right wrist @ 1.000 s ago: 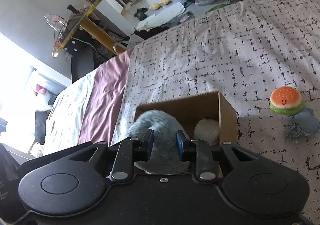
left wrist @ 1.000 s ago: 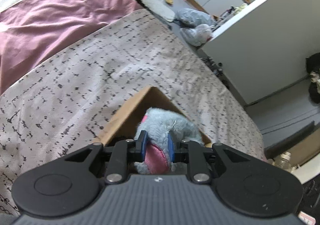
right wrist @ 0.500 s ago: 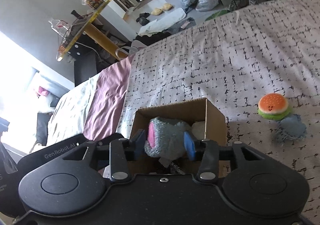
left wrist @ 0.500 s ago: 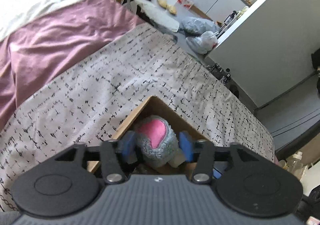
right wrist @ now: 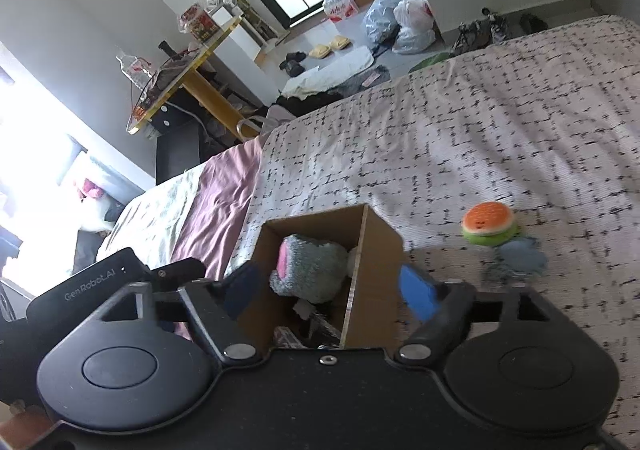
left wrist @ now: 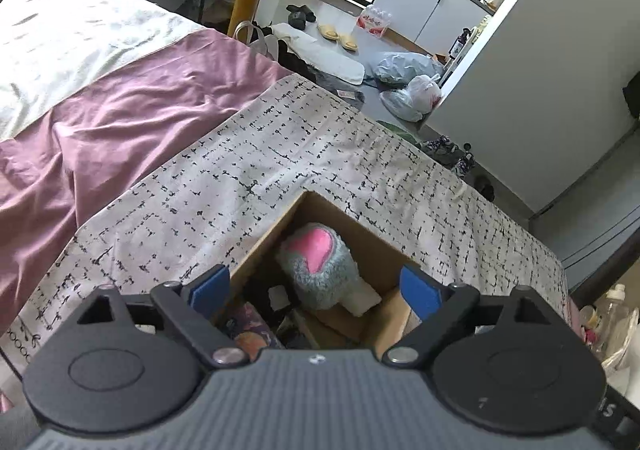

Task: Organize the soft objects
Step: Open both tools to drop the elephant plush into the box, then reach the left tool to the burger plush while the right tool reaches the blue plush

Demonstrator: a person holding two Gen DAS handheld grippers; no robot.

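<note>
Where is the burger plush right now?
In the right wrist view, the burger plush lies on the patterned bedspread, right of the cardboard box, touching a small blue plush.

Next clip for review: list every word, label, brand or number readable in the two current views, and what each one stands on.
"GenRobot.AI": white lettering on the black body of the left gripper, seen in the right wrist view.
White marks on the lower right edge of the left gripper's casing in the left wrist view: cut off, not readable.
Red print on the water bottle pack on the floor: too small to read.
Red label on the clear container on the yellow table: blurred.
</note>
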